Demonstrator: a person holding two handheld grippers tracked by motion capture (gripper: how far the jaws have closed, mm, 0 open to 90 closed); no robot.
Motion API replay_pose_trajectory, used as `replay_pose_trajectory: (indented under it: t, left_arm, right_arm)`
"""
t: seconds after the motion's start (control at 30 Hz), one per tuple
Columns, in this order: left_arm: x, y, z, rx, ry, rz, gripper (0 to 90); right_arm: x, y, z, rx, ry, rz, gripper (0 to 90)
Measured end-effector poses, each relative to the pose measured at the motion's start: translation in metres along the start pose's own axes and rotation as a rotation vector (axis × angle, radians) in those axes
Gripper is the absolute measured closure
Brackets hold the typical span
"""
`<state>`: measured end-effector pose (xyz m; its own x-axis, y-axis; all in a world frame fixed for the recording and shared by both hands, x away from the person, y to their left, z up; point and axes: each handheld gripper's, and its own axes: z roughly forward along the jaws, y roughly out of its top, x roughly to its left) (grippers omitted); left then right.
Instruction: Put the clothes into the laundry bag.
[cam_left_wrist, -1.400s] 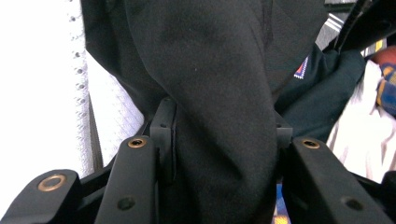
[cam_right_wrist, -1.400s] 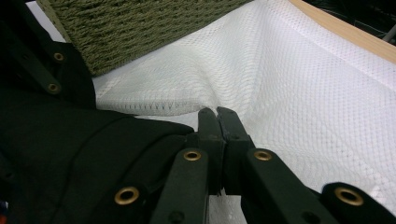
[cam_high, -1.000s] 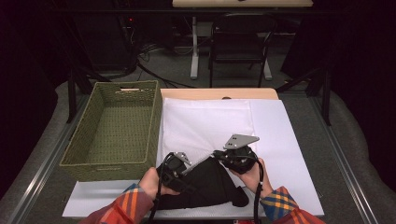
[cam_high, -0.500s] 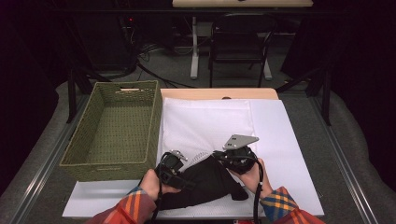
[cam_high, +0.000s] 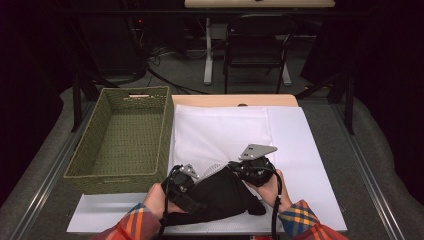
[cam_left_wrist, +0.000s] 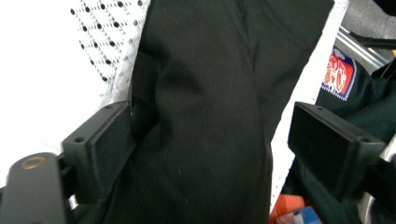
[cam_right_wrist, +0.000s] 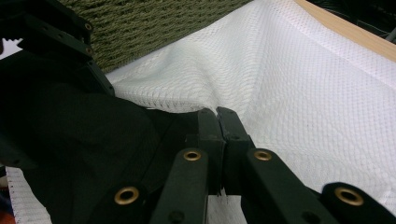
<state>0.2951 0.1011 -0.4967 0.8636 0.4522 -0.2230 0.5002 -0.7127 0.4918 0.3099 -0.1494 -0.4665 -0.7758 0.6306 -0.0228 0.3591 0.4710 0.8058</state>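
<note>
Folding a black cloth (cam_high: 220, 197) lying at the near edge of the white mesh sheet (cam_high: 225, 135), right of the basket (cam_high: 122, 135); next, probably a fresh grip for the freed left side and a pull across. Left gripper (cam_high: 186, 181) just opened wide, jaws astride the cloth without pinching. Right gripper (cam_high: 235, 167) clamped shut, seemingly on the cloth's far edge.

so it's a grey felt-covered table (cam_high: 350, 150). On it sits a flat white rectangular board (cam_high: 310, 150), with a woven olive-green rectangular basket (cam_high: 125, 135) on the left and a pale wooden panel (cam_high: 235, 100) at the far edge.
</note>
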Motion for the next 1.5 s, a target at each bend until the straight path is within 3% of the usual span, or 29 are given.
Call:
replay_pose_trajectory:
  t: [0.23,0.37,0.47,0.67,0.77,0.9,1.13,1.27,1.5]
  left_arm:
    - [-0.008,-0.007,0.001,0.038,0.027,0.051,0.0]
    - [-0.008,-0.009,0.003,0.039,0.021,0.066,0.0]
    - [-0.01,-0.01,0.008,0.054,0.041,0.078,0.7]
    - [-0.011,-0.013,0.016,0.057,0.085,0.117,15.7]
    - [-0.01,-0.014,0.019,0.053,0.098,0.115,19.8]
    - [-0.009,-0.017,0.022,0.042,0.092,0.109,28.3]
    - [-0.007,-0.023,0.02,-0.021,0.05,0.111,52.5]
    - [-0.006,-0.024,0.017,-0.04,0.034,0.109,57.2]
    - [-0.007,-0.023,0.013,-0.066,0.024,0.068,58.7]
  right_arm:
    - [0.0,0.0,0.0,0.001,0.0,0.001,89.6]
    - [0.0,0.0,0.001,0.002,0.0,0.002,89.6]
    - [0.0,0.0,0.0,0.002,0.0,0.002,89.5]
    - [-0.001,-0.001,0.001,0.003,0.0,0.004,89.5]
    - [-0.001,0.0,0.0,0.003,0.0,0.004,89.5]
    - [-0.001,-0.001,0.001,0.003,0.0,0.005,89.5]
    - [-0.001,-0.001,0.0,0.0,0.0,0.006,89.5]
    - [-0.001,-0.001,0.0,-0.001,-0.002,0.006,89.5]
    - [-0.002,0.0,-0.002,-0.01,-0.008,0.007,89.5]
